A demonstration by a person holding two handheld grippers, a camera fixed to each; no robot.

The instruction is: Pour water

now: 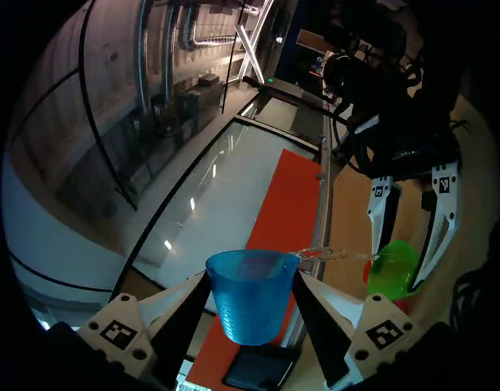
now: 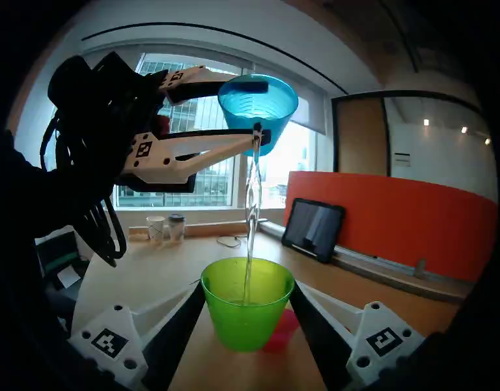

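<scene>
The left gripper [image 2: 260,109] is clenched on a blue plastic cup [image 2: 258,107], one finger on either side of its wall. It holds the cup high above the wooden worktop [image 2: 152,274] and tipped over, with the rim's low lip facing down. A thin stream of water [image 2: 252,202] falls from that lip straight into the green plastic cup [image 2: 248,313] below. The right gripper [image 2: 248,306] grips the green cup between both fingers, upright, near the worktop's near edge. Whether its base rests on the wood cannot be told. Some water already lies in it.

A small red cup [image 2: 286,329] stands just behind the green cup, at its right side and close to the right finger. An orange partition [image 2: 406,221] runs along the worktop's right edge. A dark tablet [image 2: 313,228] leans against it, well apart from the cups. At the far edge under the window [image 2: 204,176] stand a paper cup [image 2: 155,227] and a lidded jar [image 2: 176,227], with a thin cable [image 2: 230,242] lying near them. The wood between these and the green cup is bare, as is the stretch to the green cup's left.

In the left gripper view the stream crosses open air between the blue cup's lip and the green cup, with the orange partition beyond it.
</scene>
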